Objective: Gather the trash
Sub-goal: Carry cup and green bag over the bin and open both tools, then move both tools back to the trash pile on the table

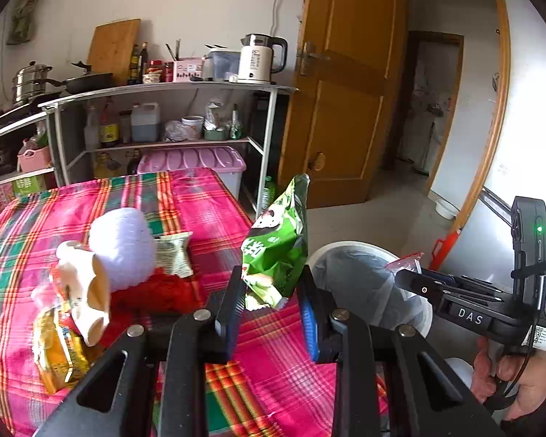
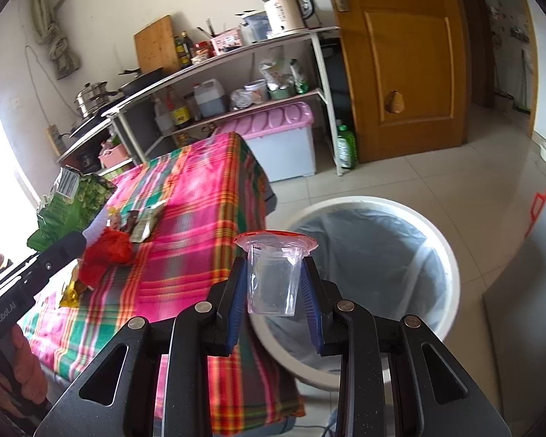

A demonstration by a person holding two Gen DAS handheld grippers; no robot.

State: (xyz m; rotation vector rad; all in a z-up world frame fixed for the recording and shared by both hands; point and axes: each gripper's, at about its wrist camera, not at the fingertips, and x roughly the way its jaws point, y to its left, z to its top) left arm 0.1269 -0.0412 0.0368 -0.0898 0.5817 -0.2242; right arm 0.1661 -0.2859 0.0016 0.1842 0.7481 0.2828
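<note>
My left gripper [image 1: 271, 291] is shut on a green snack bag [image 1: 278, 244], held above the right edge of the table with the plaid cloth [image 1: 200, 204]. My right gripper [image 2: 275, 284] is shut on a clear plastic cup [image 2: 273, 276] with a peeled red foil lid, held over the near rim of the white bin [image 2: 451, 266] lined with a grey bag. The bin [image 1: 349, 247] stands on the floor right of the table. Left on the cloth lie a white crumpled wad [image 1: 122, 244], a red bag [image 1: 156, 291], a striped wrapper [image 1: 173, 253], a cream carton [image 1: 85, 287] and a yellow packet [image 1: 54, 357].
A metal shelf rack [image 1: 163, 89] with pots, bottles and a kettle [image 1: 260, 58] stands behind the table, with a pink-lidded box [image 1: 193, 158] under it. A wooden door [image 1: 345, 83] stands open at the right. A person's hand [image 1: 509, 382] holds the right gripper's handle.
</note>
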